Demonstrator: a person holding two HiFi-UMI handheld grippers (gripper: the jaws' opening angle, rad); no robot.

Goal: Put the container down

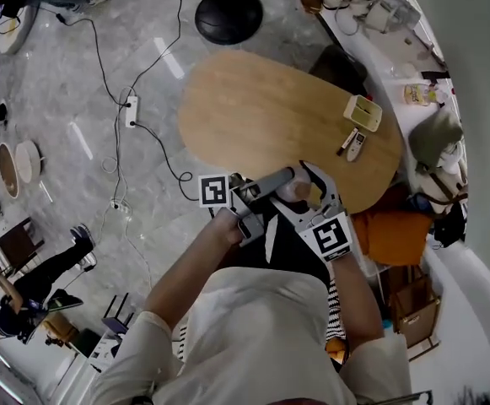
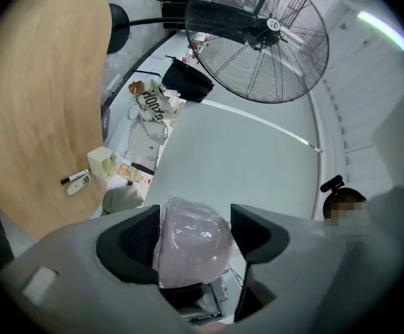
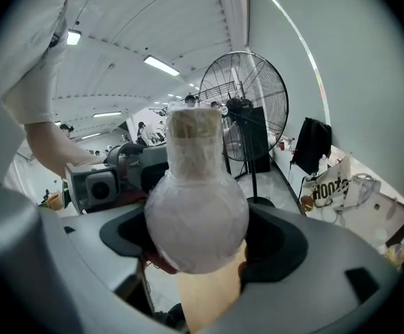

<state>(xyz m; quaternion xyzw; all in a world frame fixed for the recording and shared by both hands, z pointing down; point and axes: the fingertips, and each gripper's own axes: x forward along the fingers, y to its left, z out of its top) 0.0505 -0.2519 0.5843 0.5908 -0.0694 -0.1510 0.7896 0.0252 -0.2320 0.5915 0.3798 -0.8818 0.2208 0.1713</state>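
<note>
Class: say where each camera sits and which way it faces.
Head view: on the head, steeply down at the table; arms, left claw, right claw show.
Left gripper view: on the left claw, along jaws shut on the container, toward the fan.
Right gripper view: on the right claw, also gripping the container, facing the left claw.
Both gripper views share container and fan.

The container (image 3: 196,214) sat between my right fingers (image 3: 278,242) and between my left fingers (image 2: 128,245), over the near edge of the bench (image 1: 261,108). On the bench's far right stood a small box (image 1: 363,112), with a marker (image 1: 346,143) and a small device (image 1: 356,146) side by side just before it. A fan base (image 1: 228,15) stood on the floor beyond the bench.
</note>
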